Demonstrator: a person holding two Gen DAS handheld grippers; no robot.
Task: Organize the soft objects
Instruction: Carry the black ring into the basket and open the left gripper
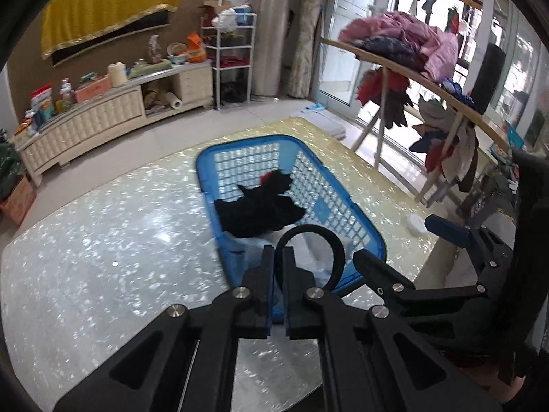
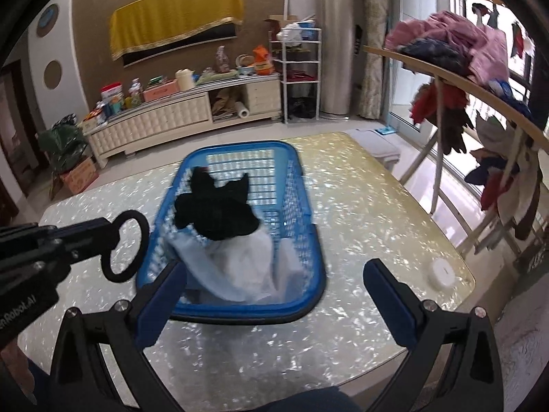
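L tool (image 2: 99,240) is clamped on a black loop band (image 2: 125,245), held above the bench (image 2: 360,206) just left of the blue basket (image 2: 308,240), near its front-left corner. In the L wrist view the band (image 1: 310,240) arcs up from between the closed fingers, w/ the basket (image 1: 360,226) behind it. Inside the basket: black cloth (image 2: 214,211) lies on top of white cloth (image 2: 247,267), which fills the near end. R tool (image 2: 274,274) is wide open, nothing between the blue pads, hovering at the basket's near rim. Right of the basket: a small white round item (image 2: 444,271) on the bench, then a clothes rack (image 2: 480,92) w/ heaped garments beyond the bench edge.
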